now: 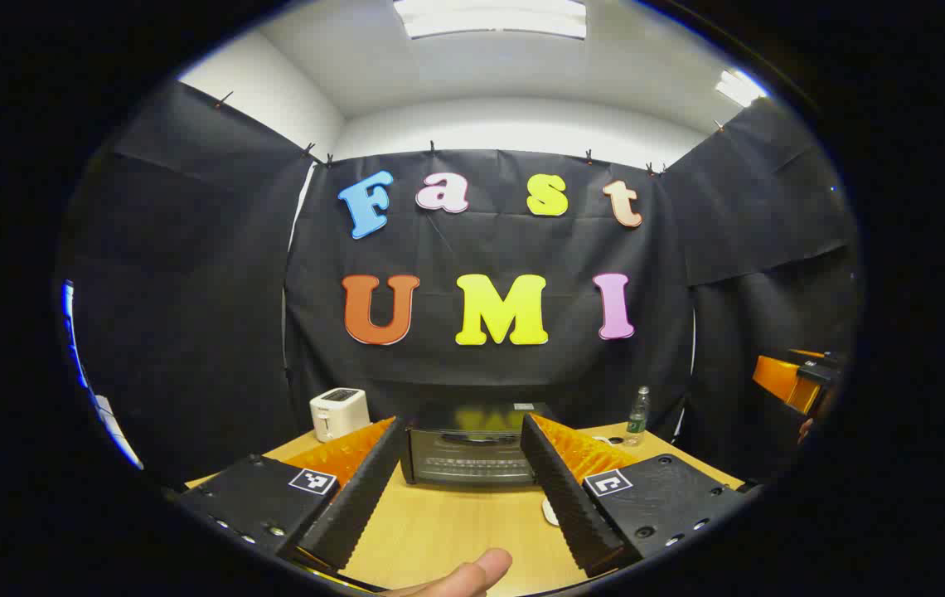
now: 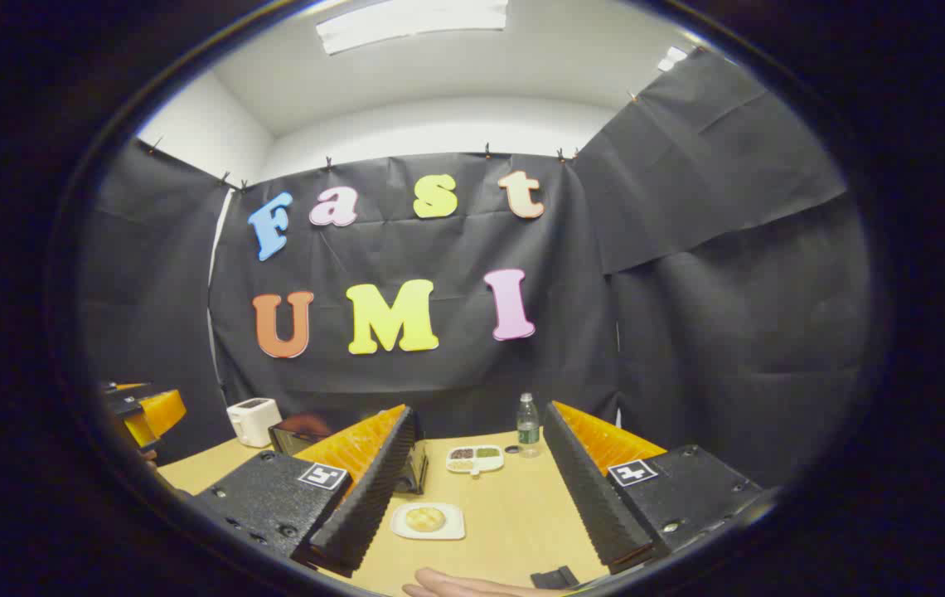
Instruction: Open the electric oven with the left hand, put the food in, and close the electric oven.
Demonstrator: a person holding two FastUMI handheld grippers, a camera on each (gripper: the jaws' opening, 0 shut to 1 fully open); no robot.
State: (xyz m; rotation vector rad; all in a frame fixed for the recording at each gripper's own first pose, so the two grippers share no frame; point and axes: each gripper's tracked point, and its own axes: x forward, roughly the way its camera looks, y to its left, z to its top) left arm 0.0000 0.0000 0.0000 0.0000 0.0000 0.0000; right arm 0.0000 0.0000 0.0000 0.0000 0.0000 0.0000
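The electric oven point(image 1: 472, 452) is seen shut at the far side of the wooden table point(image 1: 456, 531), framed between the spread fingers of the left gripper point(image 1: 460, 439), whose jaws are held wide open with nothing between them. A white toaster point(image 1: 339, 413) is set to the oven's left and a water bottle point(image 1: 637, 417) to its right — both against the black cloth wall. In the right gripper view, the right gripper point(image 2: 481, 431) is likewise held with jaws parted and empty above the table, and the food point(image 2: 425, 519) — a pale round piece — is shown lying on a small white plate point(image 2: 448, 531) near the table's front edge. Beyond it, a divided white dish point(image 2: 475, 458) is placed just beside the bottle, with a small dark cap point(image 2: 512, 449) between them. A fingertip point(image 1: 472, 572) is visible at the lower edge of the left gripper view.
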